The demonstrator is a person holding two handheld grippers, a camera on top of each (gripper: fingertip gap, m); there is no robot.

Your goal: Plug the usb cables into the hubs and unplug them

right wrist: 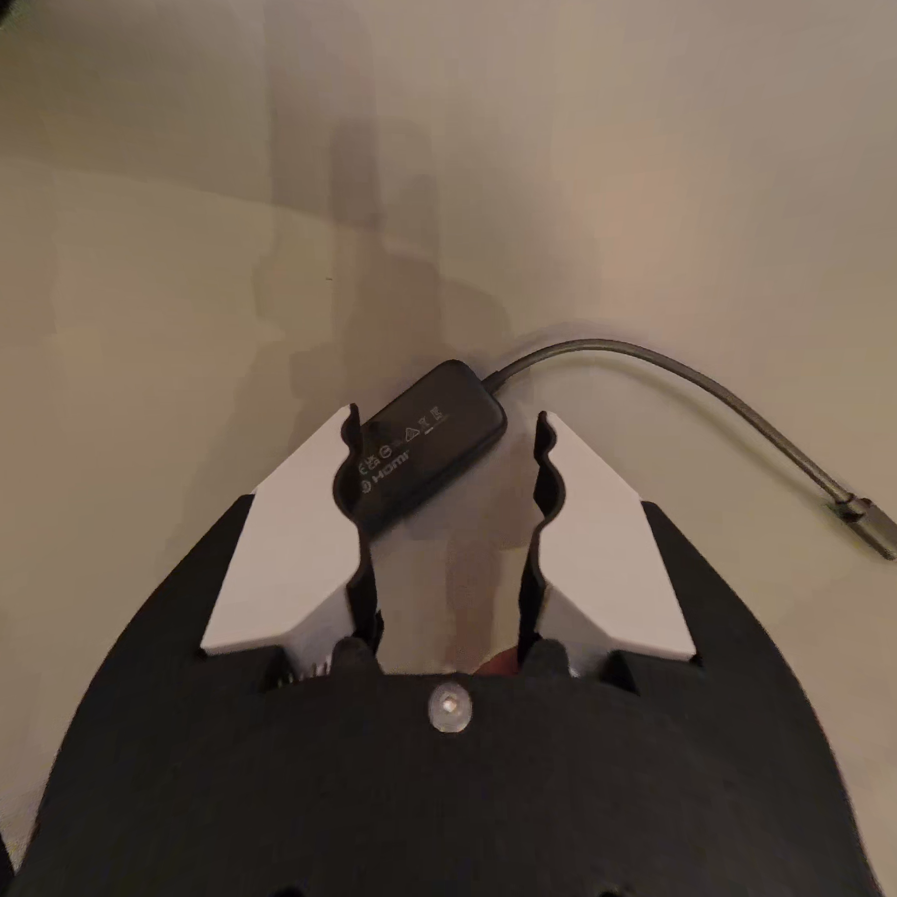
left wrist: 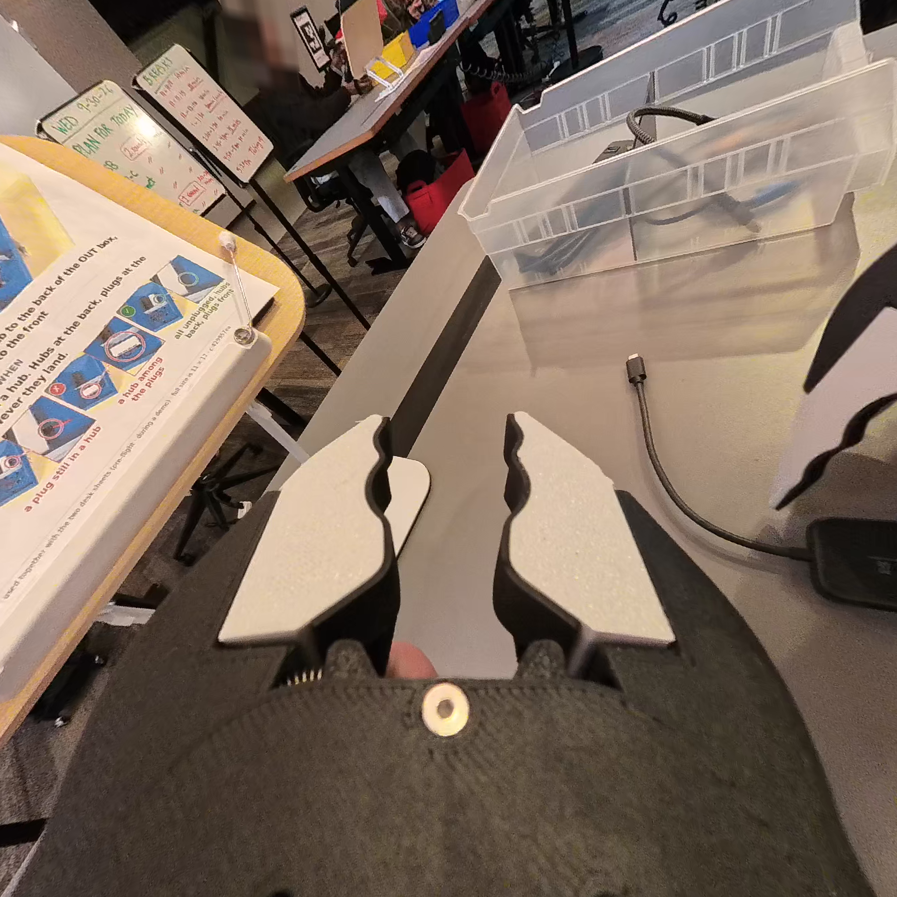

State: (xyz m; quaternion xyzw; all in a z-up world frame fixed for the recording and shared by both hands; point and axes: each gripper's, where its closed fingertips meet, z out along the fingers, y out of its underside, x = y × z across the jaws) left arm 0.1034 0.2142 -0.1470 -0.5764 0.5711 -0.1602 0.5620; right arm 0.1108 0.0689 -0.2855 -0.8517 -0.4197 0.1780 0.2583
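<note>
Nearest the lens in the left wrist view, the left hand-held gripper (left wrist: 446,439) stands with its jaws parted and nothing between them, over the grey tabletop (left wrist: 558,340). At right of frame lies the black hub (left wrist: 859,558), its braided cable (left wrist: 655,466) curving up to a loose plug (left wrist: 637,368). A clear bin (left wrist: 558,213) at upper right holds dark cables, one looping over its wall. An instruction sheet (left wrist: 97,388) fills the left.

Right wrist view: the right hand-held gripper (right wrist: 449,415) is wide open around the hub (right wrist: 427,441), whose near end touches the left finger; nothing is clamped. Its cable (right wrist: 679,369) runs to the right edge.
</note>
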